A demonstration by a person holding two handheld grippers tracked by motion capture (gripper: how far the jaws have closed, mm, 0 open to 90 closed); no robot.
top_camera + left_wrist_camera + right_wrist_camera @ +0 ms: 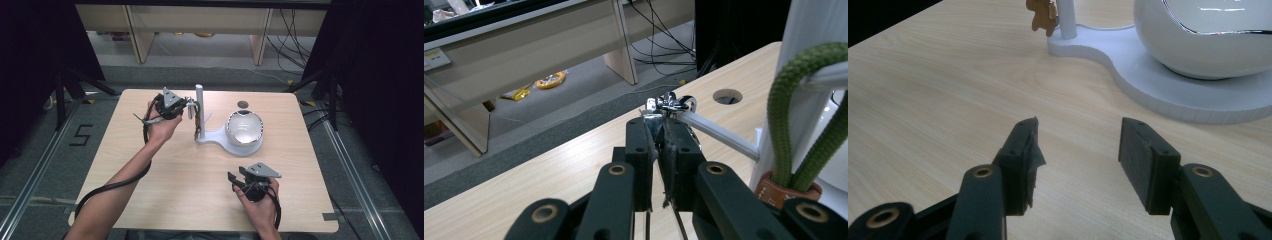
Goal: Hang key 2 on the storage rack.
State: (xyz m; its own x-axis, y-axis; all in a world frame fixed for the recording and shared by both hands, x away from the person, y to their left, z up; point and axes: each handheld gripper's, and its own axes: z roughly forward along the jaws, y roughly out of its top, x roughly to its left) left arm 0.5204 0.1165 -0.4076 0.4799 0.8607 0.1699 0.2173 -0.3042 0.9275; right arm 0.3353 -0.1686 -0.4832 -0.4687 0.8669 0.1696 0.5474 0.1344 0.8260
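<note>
Two grippers are seen over a light wooden table (165,175) in the high view. Nearest, at about five o'clock on the tabletop, the right gripper (231,181) is held in a hand just above the wood near the front edge; its jaws are spread wide with nothing between them, as is confirmed in the right gripper view (1075,150), where bare wood is seen in the gap and torn dark padding hangs from one jaw.

Beyond it, near the table's centre, a white stand (227,139) is placed. On its round end, at about two o'clock from centre, a glossy white bowl-shaped dome (245,127) is seated. From its narrow end a white post (199,110) rises upright. A green cord loop (809,115) with a brown leather tag (786,192) at its foot is hung on the post, and a thin white peg (719,132) juts sideways from it.

Farther still, at about eleven o'clock, the left gripper (189,107) is held level, pointed toward the post. Its jaws are pressed nearly together on a small silver metal clasp (667,106), which is pinched at the tips, seen in the left gripper view (659,131). The clasp lies at the free end of the peg, touching it.

A round cable hole (243,104) is cut in the tabletop behind the dome.
</note>
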